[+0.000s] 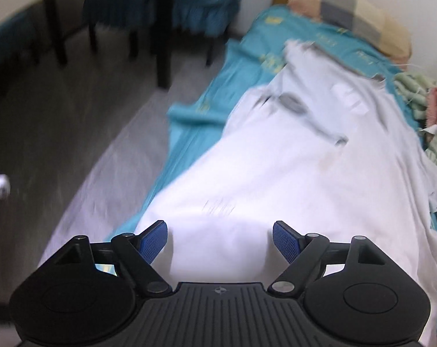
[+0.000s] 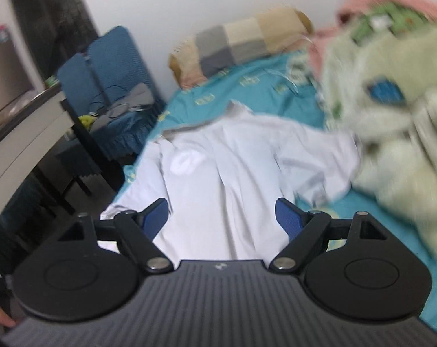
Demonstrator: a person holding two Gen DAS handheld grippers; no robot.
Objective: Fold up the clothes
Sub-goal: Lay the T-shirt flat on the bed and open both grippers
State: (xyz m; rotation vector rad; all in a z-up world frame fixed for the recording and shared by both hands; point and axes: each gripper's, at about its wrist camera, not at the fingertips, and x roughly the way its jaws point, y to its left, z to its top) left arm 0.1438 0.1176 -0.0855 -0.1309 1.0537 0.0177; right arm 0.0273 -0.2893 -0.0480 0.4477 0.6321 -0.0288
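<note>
the white shirt lies spread and rumpled on the bed, no fold visible yet; the folding looks barely begun. both the left gripper and right gripper hover with fingers apart, holding nothing.

Setting: bedroom in a home. Evidence: bed with teal patterned sheet; checked pillow against a white wall; heaped green and pink bedding at one side; blue-covered chairs beside a dark table; grey floor.
</note>
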